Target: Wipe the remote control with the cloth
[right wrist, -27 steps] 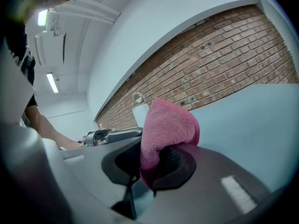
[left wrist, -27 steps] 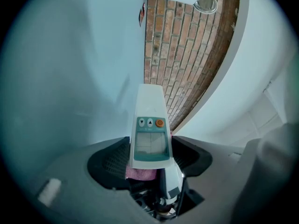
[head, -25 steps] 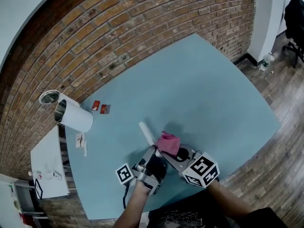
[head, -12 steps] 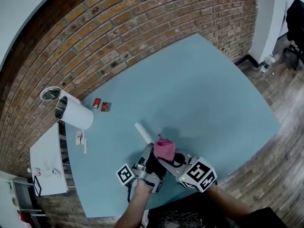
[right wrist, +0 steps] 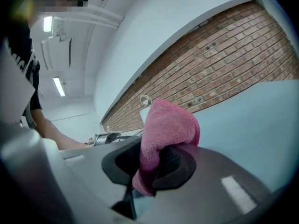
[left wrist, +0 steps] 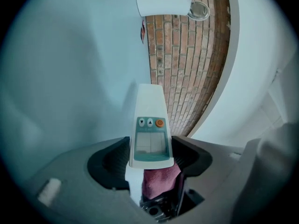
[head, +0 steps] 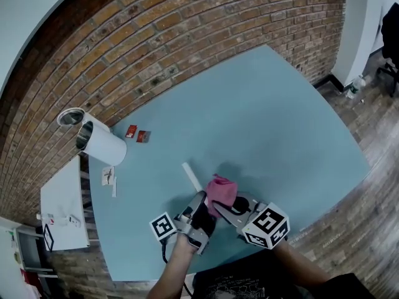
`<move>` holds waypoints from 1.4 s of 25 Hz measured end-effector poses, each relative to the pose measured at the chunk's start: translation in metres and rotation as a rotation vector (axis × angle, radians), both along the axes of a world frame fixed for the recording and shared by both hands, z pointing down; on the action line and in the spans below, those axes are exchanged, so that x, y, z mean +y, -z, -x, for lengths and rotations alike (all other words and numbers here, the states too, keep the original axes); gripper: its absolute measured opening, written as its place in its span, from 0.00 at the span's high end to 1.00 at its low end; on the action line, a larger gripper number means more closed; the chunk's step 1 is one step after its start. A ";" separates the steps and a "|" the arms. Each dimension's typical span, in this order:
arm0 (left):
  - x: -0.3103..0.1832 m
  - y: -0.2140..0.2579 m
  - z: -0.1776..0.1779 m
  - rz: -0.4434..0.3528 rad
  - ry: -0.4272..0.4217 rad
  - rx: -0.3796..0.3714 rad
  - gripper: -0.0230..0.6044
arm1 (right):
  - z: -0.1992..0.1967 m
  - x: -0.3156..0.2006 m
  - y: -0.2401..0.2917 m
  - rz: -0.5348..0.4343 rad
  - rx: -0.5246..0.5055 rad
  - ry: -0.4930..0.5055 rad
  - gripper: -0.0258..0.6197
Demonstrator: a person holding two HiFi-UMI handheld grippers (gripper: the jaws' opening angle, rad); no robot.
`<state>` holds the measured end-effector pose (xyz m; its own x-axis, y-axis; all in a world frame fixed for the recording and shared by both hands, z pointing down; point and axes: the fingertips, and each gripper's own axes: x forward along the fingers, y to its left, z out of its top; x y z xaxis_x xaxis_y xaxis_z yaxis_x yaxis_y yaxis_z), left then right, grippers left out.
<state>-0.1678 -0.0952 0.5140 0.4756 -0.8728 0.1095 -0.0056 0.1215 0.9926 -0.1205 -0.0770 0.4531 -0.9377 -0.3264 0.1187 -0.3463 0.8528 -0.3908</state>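
Note:
In the left gripper view the white remote control (left wrist: pixel 149 125), with a small display and an orange button, sticks out forward from my left gripper (left wrist: pixel 149 154), which is shut on its near end. A pink cloth (left wrist: pixel 160 181) shows just beneath it. In the head view the remote (head: pixel 191 177) angles up and left over the blue table (head: pixel 274 123), held by the left gripper (head: pixel 198 200). My right gripper (head: pixel 224 202) is shut on the bunched cloth (head: pixel 221 189), which sits against the remote's right side. The right gripper view shows the cloth (right wrist: pixel 169 127) clamped in the right gripper (right wrist: pixel 156 166).
A white cylinder (head: pixel 105 146) lies on the table's far left with a metal cup (head: pixel 70 116) behind it. Two small red items (head: pixel 137 134) and paper slips (head: pixel 108 179) lie nearby. A white side table (head: pixel 62 210) stands left. A brick wall (head: pixel 187 36) backs the table.
The cloth slid a little toward my left gripper along the remote, then back up. Both grips stay the same and the hands hardly shift.

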 end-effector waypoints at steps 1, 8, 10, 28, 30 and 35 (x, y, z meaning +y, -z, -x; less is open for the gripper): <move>0.003 -0.004 0.000 0.024 -0.029 -0.038 0.53 | -0.006 -0.006 -0.002 0.010 0.001 -0.021 0.86; 0.015 -0.021 0.001 0.107 -0.223 -0.283 0.53 | -0.041 -0.035 -0.018 0.070 0.020 -0.144 0.86; 0.017 -0.025 0.003 0.115 -0.298 -0.385 0.53 | -0.045 -0.037 -0.020 0.074 0.024 -0.152 0.86; 0.033 -0.047 0.034 -0.073 -1.240 -1.403 0.52 | -0.030 -0.016 -0.032 0.094 0.058 -0.043 0.86; 0.035 -0.049 0.038 -0.088 -1.314 -1.421 0.52 | -0.030 -0.015 -0.032 0.096 0.061 -0.035 0.86; 0.041 -0.055 0.041 -0.109 -1.402 -1.449 0.51 | -0.031 -0.015 -0.033 0.099 0.069 -0.025 0.86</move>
